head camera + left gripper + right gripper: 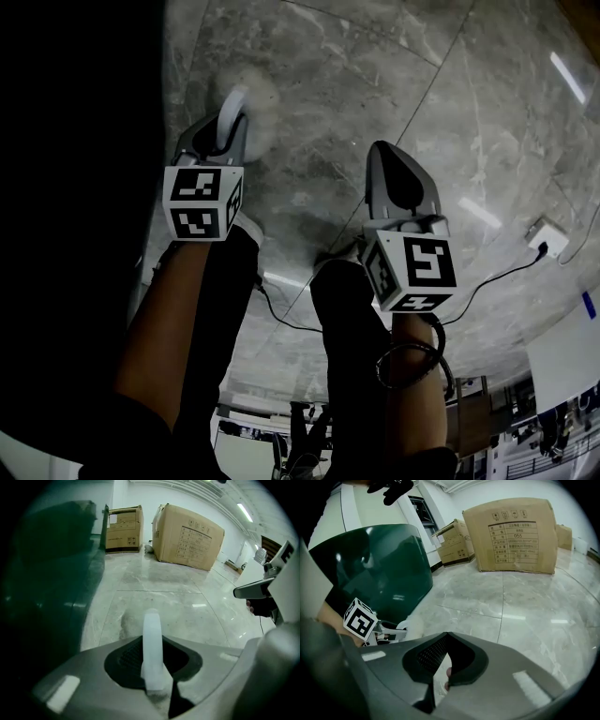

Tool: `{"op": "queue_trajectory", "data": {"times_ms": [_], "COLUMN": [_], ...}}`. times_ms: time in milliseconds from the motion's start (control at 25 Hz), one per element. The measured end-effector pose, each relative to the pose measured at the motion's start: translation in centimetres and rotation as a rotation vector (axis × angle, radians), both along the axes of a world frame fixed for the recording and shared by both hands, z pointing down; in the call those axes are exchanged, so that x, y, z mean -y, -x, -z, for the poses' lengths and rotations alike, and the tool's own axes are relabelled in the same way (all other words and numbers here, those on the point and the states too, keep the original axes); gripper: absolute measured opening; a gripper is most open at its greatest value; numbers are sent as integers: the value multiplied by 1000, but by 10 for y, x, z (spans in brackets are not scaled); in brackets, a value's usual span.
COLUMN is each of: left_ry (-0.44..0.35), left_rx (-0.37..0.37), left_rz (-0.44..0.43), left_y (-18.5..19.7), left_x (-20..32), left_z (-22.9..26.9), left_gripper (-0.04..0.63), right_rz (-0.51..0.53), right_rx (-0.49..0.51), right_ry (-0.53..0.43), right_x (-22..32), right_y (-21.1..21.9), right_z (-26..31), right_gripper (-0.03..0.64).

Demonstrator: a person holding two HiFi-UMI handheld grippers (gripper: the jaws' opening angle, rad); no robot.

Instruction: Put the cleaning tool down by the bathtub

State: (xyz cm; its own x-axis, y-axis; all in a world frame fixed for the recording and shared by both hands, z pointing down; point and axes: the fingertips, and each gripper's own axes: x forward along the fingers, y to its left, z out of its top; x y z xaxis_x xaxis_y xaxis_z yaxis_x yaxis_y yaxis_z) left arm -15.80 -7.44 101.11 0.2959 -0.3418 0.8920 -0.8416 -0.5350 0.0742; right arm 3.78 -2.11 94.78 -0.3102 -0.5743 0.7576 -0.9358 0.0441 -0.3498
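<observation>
Left gripper view: my left gripper (153, 674) clamps the white plastic-handled cleaning tool (151, 627) beside the dark green bathtub (47, 583). Set-down is pending, and my right gripper (446, 641) is closed, empty.

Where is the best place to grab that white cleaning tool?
By its slim white handle, coming from the end away from the fluffy head: the handle looks narrow and firm, the head soft. The left gripper grips it there.

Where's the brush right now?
Left gripper view: the brush is clamped in the left tool, its white handle pointing forward over the marble floor, the dark green bathtub just to its left.
</observation>
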Motion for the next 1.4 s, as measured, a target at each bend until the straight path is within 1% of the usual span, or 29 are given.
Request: {"op": "queue_trajectory", "data": {"times_ms": [320, 760, 1120, 1160, 1240, 1400], "left_ry": [-5, -12, -17, -19, -24, -30], "left_rx": [-9, -31, -46, -48, -60, -76], "left_rz": [-31, -46, -36, -37, -46, -63], "left_y": [-8, -14, -11, -11, -13, -18], "left_x": [3, 5, 6, 7, 8, 7], "left_z": [-5, -12, -7, -6, -4, 0], "left_gripper": [83, 81, 83, 84, 112, 129], "right_rz": [-14, -11, -5, -6, -8, -9], "right_rx": [14, 7, 6, 5, 2, 0], "right_ry": [5, 18, 20, 19, 20, 19], "right_x": [7, 5, 2, 2, 1, 0], "right_y": [-1, -4, -3, -4, -4, -3], "right_z": [-14, -25, -21, -21, -21, -18], "right_gripper": [23, 23, 23, 23, 23, 23]}}
